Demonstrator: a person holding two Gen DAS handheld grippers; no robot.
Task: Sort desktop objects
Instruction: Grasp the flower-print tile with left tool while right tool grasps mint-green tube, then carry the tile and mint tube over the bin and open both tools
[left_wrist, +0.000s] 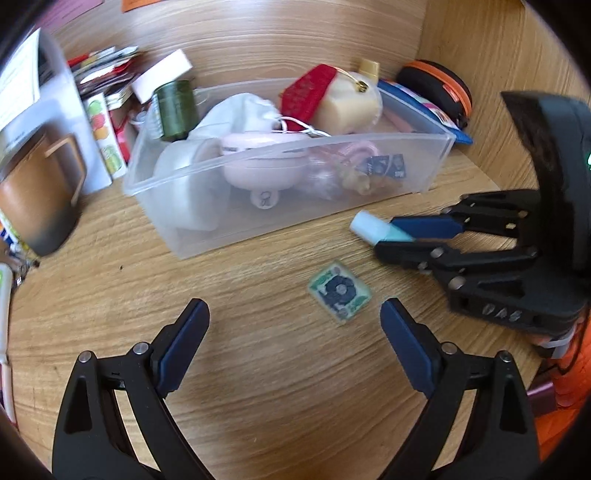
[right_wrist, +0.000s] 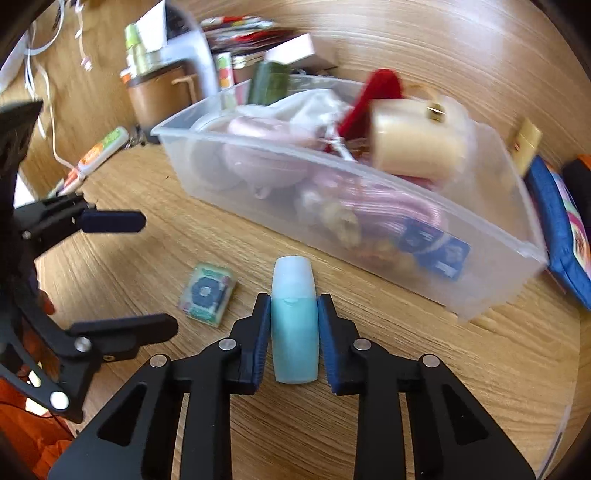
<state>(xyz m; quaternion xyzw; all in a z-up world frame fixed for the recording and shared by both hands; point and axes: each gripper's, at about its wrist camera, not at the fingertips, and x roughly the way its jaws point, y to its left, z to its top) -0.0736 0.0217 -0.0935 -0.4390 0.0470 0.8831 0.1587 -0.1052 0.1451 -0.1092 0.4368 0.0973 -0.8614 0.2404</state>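
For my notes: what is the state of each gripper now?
Left gripper: open, holding nothing.
Right gripper: closed on the small blue bottle.

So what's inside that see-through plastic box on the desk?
The clear box holds a cream plush toy, a red tag, white cloth, a pink round gadget and pink cable. Whatever lies beneath that pile is hidden.
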